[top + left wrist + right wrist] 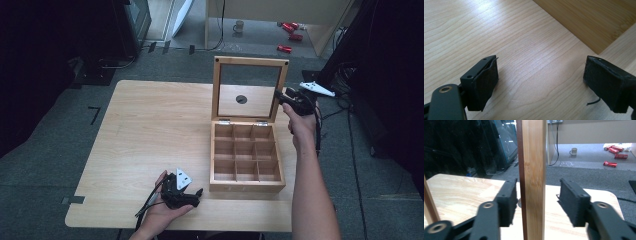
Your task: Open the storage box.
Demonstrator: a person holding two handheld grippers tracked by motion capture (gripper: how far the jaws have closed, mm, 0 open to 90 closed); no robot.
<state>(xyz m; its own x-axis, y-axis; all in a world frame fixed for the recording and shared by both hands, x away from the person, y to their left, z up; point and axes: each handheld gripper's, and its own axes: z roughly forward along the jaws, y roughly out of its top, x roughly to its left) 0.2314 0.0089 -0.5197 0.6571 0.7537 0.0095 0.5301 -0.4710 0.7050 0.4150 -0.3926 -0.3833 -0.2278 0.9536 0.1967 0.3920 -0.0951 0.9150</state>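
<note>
Two fingers (575, 202) flank the lid (534, 170), mug (573, 151) beyond.

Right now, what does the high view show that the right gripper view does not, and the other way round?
The high view alone shows the box's nine empty compartments and the left gripper resting near the table's front edge. The right gripper view alone shows, close up, the right gripper open around the lid's side rail, with a gap at each pad. Both share the upright lid, the table, the mug and the red cans on the floor.
</note>
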